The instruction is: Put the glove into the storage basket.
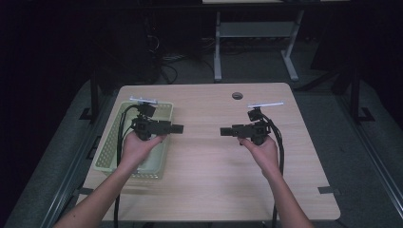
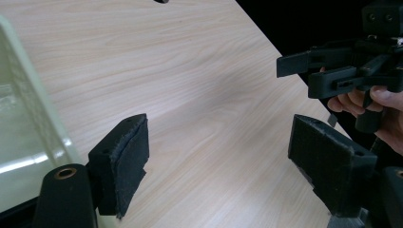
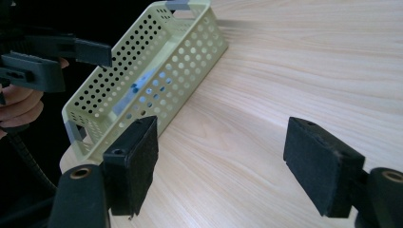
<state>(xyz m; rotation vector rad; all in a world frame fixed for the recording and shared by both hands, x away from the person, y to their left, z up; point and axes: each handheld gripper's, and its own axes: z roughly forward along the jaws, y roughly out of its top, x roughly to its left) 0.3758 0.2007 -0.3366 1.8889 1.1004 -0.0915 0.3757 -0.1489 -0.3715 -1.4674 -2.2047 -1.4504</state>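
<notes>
A person holds my left gripper (image 1: 178,128) over the right rim of a pale green perforated basket (image 1: 107,142), with its jaws pointing right toward the table's middle. My right gripper (image 1: 223,131) faces it from the right, jaws pointing left, and a gap of bare wood lies between the two. In the left gripper view the left gripper (image 2: 218,142) stands open and holds nothing. The basket wall (image 2: 28,118) is at its left and the right gripper (image 2: 297,73) farther off. In the right gripper view the right gripper (image 3: 223,142) is also open and holds nothing. Beyond it are the basket (image 3: 157,71) and the left gripper (image 3: 83,64).
The light wooden table (image 1: 209,190) has a round cable hole (image 1: 237,95) near its far edge. The basket sits along the left edge. Cables trail from both grippers toward the near edge. A grey table frame (image 1: 218,52) stands on the dark floor behind.
</notes>
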